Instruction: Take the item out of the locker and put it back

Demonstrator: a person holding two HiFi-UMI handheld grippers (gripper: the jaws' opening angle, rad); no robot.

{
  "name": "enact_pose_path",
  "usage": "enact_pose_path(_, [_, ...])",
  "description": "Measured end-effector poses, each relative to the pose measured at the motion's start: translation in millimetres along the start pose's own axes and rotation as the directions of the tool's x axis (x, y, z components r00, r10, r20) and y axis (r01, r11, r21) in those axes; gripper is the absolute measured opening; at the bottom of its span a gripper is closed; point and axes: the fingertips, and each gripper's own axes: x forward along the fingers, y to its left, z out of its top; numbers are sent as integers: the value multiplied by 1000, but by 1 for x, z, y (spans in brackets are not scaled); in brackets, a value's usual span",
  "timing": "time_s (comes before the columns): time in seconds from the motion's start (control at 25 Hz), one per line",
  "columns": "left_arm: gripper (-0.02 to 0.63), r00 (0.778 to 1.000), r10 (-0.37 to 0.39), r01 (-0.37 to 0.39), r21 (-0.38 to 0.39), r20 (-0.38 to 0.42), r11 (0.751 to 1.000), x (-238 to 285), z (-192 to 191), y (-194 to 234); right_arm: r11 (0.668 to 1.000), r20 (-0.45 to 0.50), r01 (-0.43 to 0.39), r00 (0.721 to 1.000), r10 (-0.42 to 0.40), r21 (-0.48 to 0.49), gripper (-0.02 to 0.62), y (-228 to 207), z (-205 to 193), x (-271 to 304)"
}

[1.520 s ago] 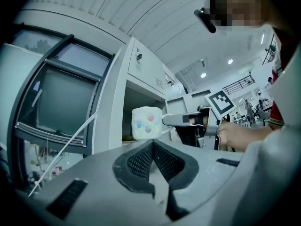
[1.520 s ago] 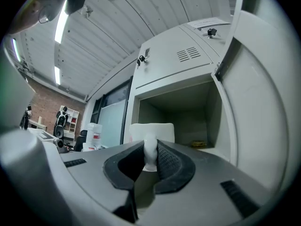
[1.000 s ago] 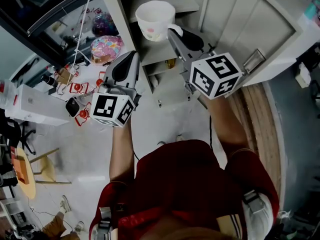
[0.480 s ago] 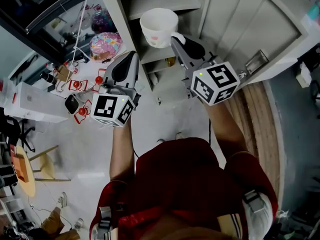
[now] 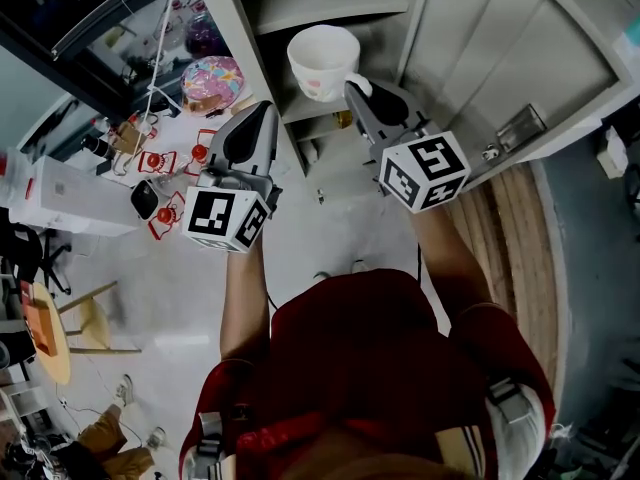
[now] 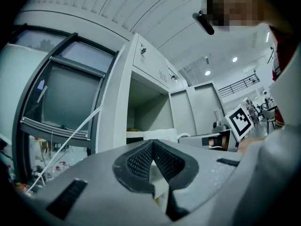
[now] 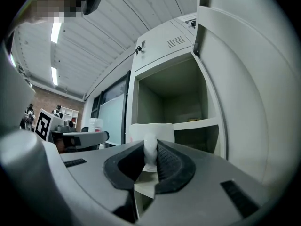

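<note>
The white mug (image 5: 323,61) hangs off the tip of the right gripper (image 5: 352,86). Its handle (image 7: 150,150) is pinched between the two ribbed pads, so the jaws stand narrow and clamped on it. The cup body sits just past the fingertips with its mouth up. It is held at the open front of the locker (image 5: 330,3), close to the front edge of a shelf (image 5: 312,108); whether its base is over that shelf I cannot tell.

The left gripper (image 5: 262,116) hovers beside the locker's left wall, apart from the mug. Its jaws are closed tip to tip with nothing between them.

Below is a pale glossy floor (image 5: 330,228). The locker door (image 5: 500,58) is swung open to the right. To the left of the locker a cluttered surface carries a pink patterned round thing (image 5: 212,78) and several small red-and-white items (image 5: 150,161), with a white box (image 5: 60,203) near its edge.

In the right gripper view the upper compartment (image 7: 171,95) looks bare. A small yellowish thing (image 7: 195,118) lies far back on the shelf beneath it; it is too small to name.
</note>
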Motion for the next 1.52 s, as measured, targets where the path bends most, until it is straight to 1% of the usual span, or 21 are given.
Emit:
enact_pose_path(0.2, [6, 1000, 17, -17, -1, -6, 1000, -1, -5, 3, 1000, -23, 5, 1000, -4, 17, 37, -6, -23, 7])
enact_pose_path(0.64, [6, 998, 45, -45, -10, -31, 999, -1, -22, 7, 1000, -60, 8, 998, -7, 13, 37, -15, -63, 26])
enact_pose_path(0.84, [6, 997, 58, -58, 0, -44, 998, 3, -27, 8, 1000, -75, 8, 997, -6, 22, 37, -24, -79, 35])
enact_pose_path(1.12, [6, 996, 75, -75, 6, -54, 997, 5, -33, 11, 1000, -92, -4, 996, 4, 1, 37, -25, -93, 50])
enact_pose_path(1.52, [6, 991, 109, -108, 9, -73, 994, 3, -38, 24, 1000, -125, -14, 992, 14, -1, 37, -24, -112, 74])
